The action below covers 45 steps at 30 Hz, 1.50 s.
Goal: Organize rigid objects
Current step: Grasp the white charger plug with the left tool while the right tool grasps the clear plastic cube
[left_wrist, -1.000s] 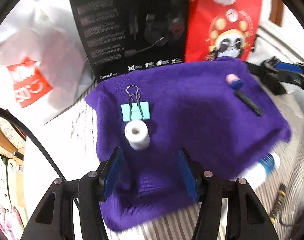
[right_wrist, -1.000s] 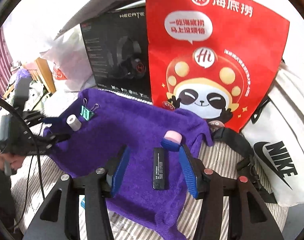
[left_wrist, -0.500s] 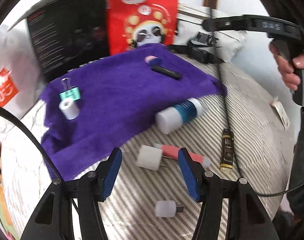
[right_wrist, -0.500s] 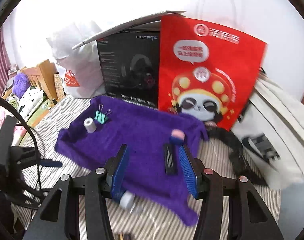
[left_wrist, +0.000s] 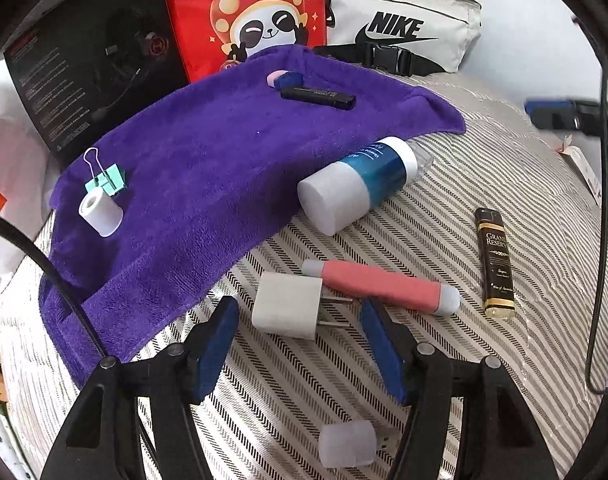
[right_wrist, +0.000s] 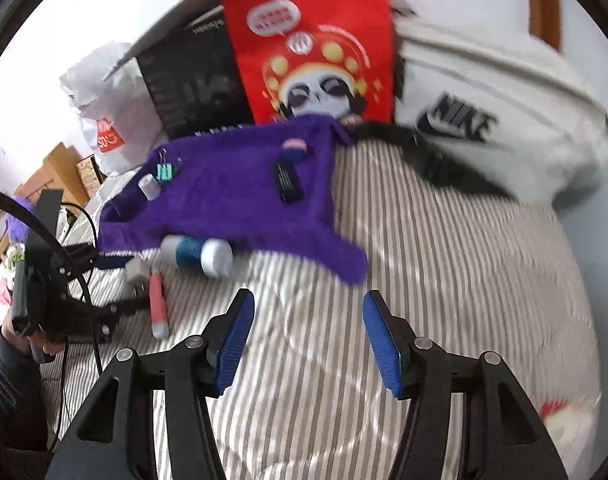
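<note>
White charger plug point(left_wrist: 288, 306) lies between the spread left gripper point(left_wrist: 300, 332), angled downward; right gripper point(right_wrist: 307, 338) is opening over bare bedding point(right_wrist: 423, 280).

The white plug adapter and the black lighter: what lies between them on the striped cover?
In the left wrist view, a pink tube with pale end caps lies between the white plug adapter and the black lighter; otherwise only bare striped cover.
</note>
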Tool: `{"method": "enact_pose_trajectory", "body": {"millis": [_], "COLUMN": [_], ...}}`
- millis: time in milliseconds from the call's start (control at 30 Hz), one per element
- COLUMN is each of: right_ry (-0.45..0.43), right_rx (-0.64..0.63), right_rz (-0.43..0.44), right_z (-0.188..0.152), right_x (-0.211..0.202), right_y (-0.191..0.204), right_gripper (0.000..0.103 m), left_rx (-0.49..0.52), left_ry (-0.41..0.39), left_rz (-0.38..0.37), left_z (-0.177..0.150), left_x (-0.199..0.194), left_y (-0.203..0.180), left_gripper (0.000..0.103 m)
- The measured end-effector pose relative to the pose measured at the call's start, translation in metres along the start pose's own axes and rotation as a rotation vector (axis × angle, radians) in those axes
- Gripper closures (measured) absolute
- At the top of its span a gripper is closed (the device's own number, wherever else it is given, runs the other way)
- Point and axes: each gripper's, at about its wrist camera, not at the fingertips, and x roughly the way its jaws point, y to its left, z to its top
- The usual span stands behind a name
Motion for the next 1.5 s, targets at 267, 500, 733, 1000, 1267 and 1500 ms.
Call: {"method": "enact_pose_trajectory", "body": {"millis": [267, 500, 733, 1000, 1267, 1500], "right_ry": [0.042, 0.056, 0.048, 0.031, 0.045, 0.052], "right_rx": [-0.016, -0.034, -0.004, 0.063, 0.048, 0.0], "right_rz": [0.037, 0.033, 0.015, -0.001, -0.056, -0.1], "right_z": [-0.017, -0.015, -0.008, 0.008, 0.017, 0.018], "right_x": [0.018, 0.038, 0.065, 0.081, 0.096, 0.105], "right_y": [0.017, 0.036, 0.051, 0.053, 0.06, 0.068], "right_gripper": [0.047, 0.047, 0.047, 0.049, 0.049, 0.049], "left_rx": [-0.033, -0.144, -0.268, -0.289, -0.283, -0.286], "left_ry": [0.009, 0.025, 0.006, -0.028, -0.046, -0.056], "left_rz": [-0.025, 0.08, 0.1, 0.091, 0.088, 0.087], "left_z": [0.0, -0.017, -0.033, -0.036, -0.039, -0.04], "left_x": [-0.003, -0.012, -0.015, -0.014, -0.016, -0.017], "left_y": [-0.002, 0.03, 0.053, 0.054, 0.054, 0.054], "left_gripper": [0.061, 0.061, 0.061, 0.061, 0.061, 0.061]}}
